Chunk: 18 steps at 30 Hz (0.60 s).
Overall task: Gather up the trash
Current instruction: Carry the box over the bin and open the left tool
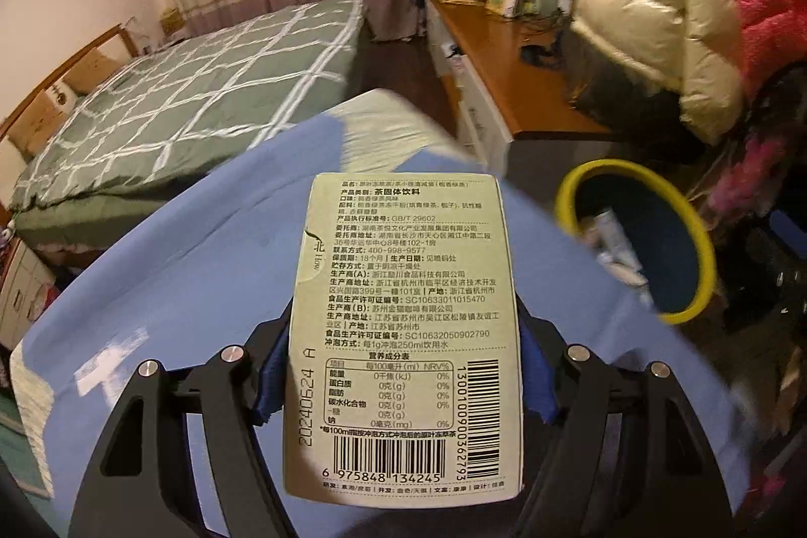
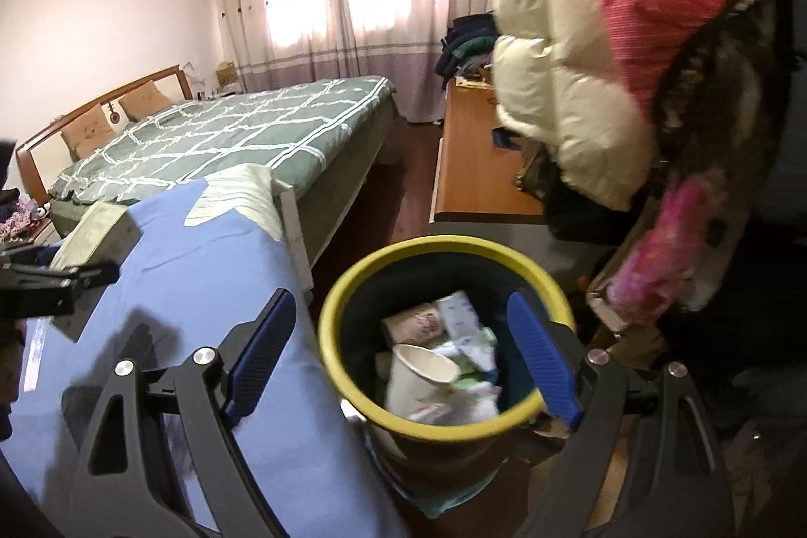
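A pale green carton point(image 1: 403, 336) printed with text and barcodes stands upright between the blue pads of my left gripper point(image 1: 403, 379), which is shut on its sides above a blue sheet point(image 1: 176, 286). To its right is a dark bin with a yellow rim point(image 1: 630, 171). In the right wrist view the bin point(image 2: 353, 281) sits on the floor below my right gripper point(image 2: 403, 354), which is open with nothing between its fingers. A paper cup point(image 2: 418, 376) and several wrappers lie inside the bin. The left gripper point(image 2: 50, 281) with the carton point(image 2: 96, 235) shows at that view's left edge.
The blue sheet point(image 2: 202, 260) covers a surface left of the bin. A bed with a green checked cover point(image 2: 227, 134) lies behind. An orange desk point(image 2: 479, 165) runs along the right. Cream and pink padded jackets point(image 2: 580, 59) hang close above the bin.
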Available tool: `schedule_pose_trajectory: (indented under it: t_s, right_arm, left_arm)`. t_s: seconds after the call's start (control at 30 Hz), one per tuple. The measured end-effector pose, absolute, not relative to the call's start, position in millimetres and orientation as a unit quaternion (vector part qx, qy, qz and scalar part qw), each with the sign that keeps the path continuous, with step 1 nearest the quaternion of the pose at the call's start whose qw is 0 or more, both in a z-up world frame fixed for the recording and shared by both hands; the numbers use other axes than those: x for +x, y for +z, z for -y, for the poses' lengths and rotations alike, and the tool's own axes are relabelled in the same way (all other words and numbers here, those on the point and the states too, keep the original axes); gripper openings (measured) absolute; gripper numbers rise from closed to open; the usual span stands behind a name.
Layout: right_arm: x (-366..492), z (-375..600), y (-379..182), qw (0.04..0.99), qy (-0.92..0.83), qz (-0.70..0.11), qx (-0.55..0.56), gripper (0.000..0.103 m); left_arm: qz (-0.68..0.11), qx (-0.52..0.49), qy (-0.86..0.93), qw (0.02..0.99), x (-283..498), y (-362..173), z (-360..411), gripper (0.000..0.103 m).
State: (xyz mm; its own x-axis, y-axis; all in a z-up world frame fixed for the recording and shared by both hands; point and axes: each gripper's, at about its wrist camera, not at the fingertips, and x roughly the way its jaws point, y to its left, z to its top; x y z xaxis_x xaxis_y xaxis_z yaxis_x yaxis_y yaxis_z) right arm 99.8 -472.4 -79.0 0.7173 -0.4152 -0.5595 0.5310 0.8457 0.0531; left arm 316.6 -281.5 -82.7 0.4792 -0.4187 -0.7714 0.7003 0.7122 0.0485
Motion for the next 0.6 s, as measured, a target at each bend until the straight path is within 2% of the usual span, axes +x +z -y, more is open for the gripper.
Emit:
schedule_pose_trajectory:
  t_s: [0.6]
  right_arm:
    - [12.9,520.5,-85.5,0.909,-0.276,-0.277,0.144,0.082]
  left_arm:
    - [-0.417,0.201,-0.430,0.775,236.1,-102.0,492.9,0.072]
